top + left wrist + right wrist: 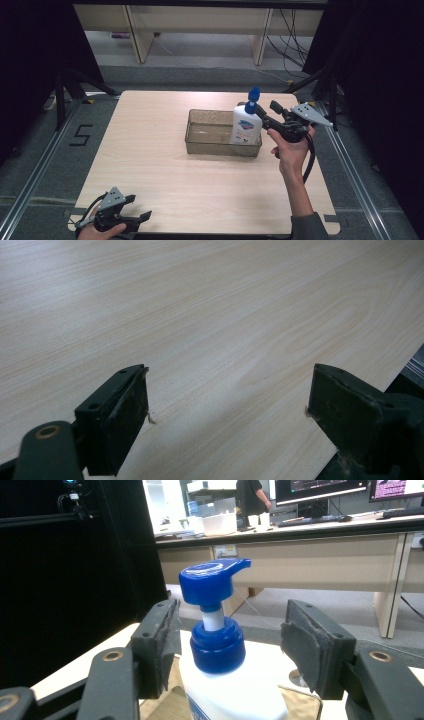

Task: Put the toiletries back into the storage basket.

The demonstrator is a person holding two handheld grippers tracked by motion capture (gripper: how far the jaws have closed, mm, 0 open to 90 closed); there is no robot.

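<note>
The bottle [246, 125] stands upright in the tray [210, 131], right of centre on the counter [165, 170]. The right hand-held gripper [230, 645] straddles its pump, released; the left hand-held gripper [136, 207], lower left, gapes empty.

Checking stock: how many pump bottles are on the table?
1: the pump bottle stands upright at the right end of the clear bin, between the right gripper's open jaws.

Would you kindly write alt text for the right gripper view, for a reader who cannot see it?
A white pump bottle with a blue pump head stands between the two open black jaws of the right hand-held gripper, with a gap on each side of its blue collar. Under it lies a clear tray on a pale wooden table; office desks stand behind.
</note>
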